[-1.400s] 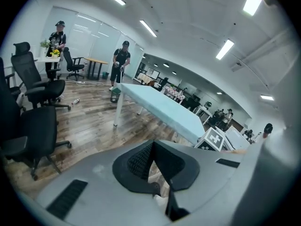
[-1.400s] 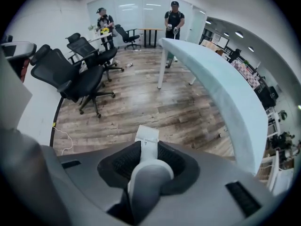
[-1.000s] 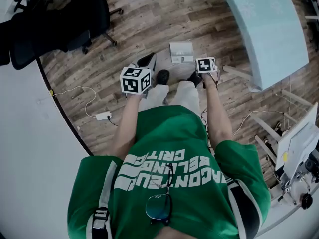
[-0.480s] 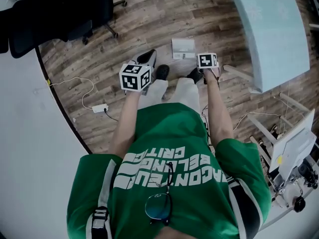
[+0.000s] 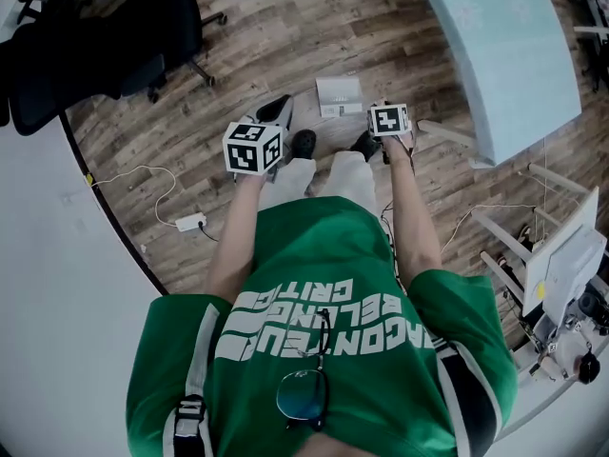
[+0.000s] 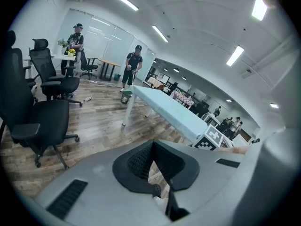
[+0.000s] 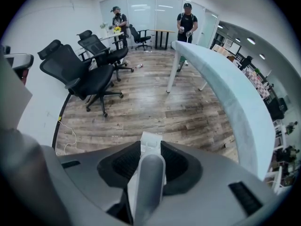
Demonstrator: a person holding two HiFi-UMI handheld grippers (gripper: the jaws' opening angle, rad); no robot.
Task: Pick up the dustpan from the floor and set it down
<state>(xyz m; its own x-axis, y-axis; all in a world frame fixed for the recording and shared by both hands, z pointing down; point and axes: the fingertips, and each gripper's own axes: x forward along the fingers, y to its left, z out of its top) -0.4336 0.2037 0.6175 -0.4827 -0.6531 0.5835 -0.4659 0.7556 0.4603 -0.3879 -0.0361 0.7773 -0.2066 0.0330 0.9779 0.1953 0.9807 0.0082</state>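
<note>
Right gripper [image 7: 151, 149] is pointing almost straight down at the person's right side. Its jaws are clamped on the dustpan [image 5: 340, 95] handle [image 7: 149, 185], with a pad on each side. The grey handle runs up through the jaws, and the white pan end pokes out just past the tips. From above, the pan sits over the wood floor [image 5: 285, 27], just ahead of the person's shoes [image 5: 304, 143]. It's between the two grippers, nearer the right one, and well clear of the pale table [image 5: 504, 46]. Can't tell whether the pan touches the floor or hangs just above it. Left gripper [image 6: 152, 144] is held out in front at the person's left side, tilted partway down. Its jaws are together, the tips meet, and there's nothing between them. Black chairs [image 5: 105, 36] stand off to the left, well apart from the dustpan. A white power block [image 5: 191, 222] with its cable lies on the floor to the person's left. Two people [image 7: 187, 15] stand at the far end of the room by the desks.
</note>
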